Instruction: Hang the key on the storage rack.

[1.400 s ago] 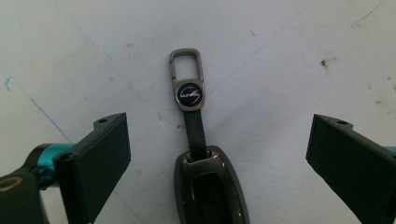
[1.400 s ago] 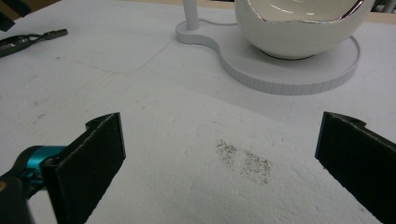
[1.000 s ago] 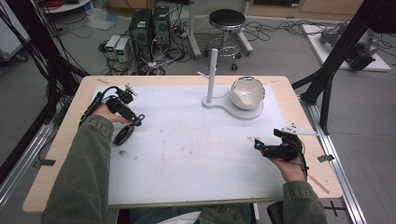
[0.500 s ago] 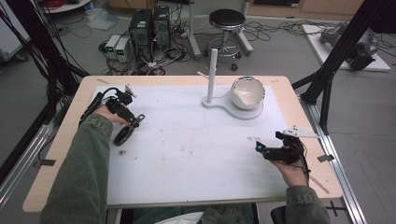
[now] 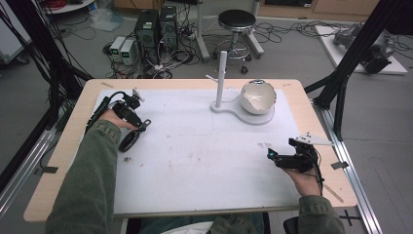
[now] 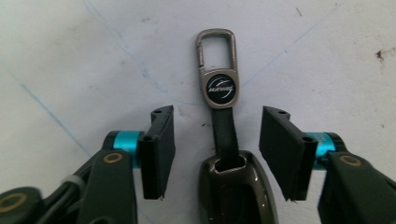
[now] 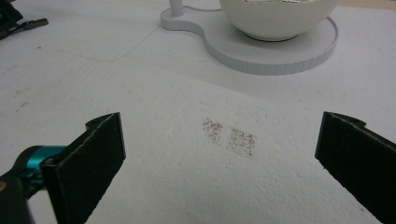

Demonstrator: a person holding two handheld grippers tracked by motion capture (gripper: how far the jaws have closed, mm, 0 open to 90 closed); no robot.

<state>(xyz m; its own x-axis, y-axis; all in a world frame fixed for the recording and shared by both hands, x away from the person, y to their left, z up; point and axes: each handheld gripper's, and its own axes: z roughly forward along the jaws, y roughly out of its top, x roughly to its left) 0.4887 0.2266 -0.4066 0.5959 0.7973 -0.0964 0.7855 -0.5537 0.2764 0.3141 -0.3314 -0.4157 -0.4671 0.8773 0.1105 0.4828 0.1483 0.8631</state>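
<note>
The key fob [image 6: 236,186] lies flat on the white mat [image 5: 204,161] at the table's left side, between the spread jaws of the left gripper [image 6: 215,154], with its strap [image 6: 225,133] and metal clip [image 6: 217,70] pointing away. It seems light, the glossy shell probably slippery, so the soft strap is maybe the better place to pinch. The right gripper [image 7: 219,163] is near the right edge, jaws spread wide over bare mat, holding nothing

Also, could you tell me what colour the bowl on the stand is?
White, the bowl shows best in the high view.
</note>
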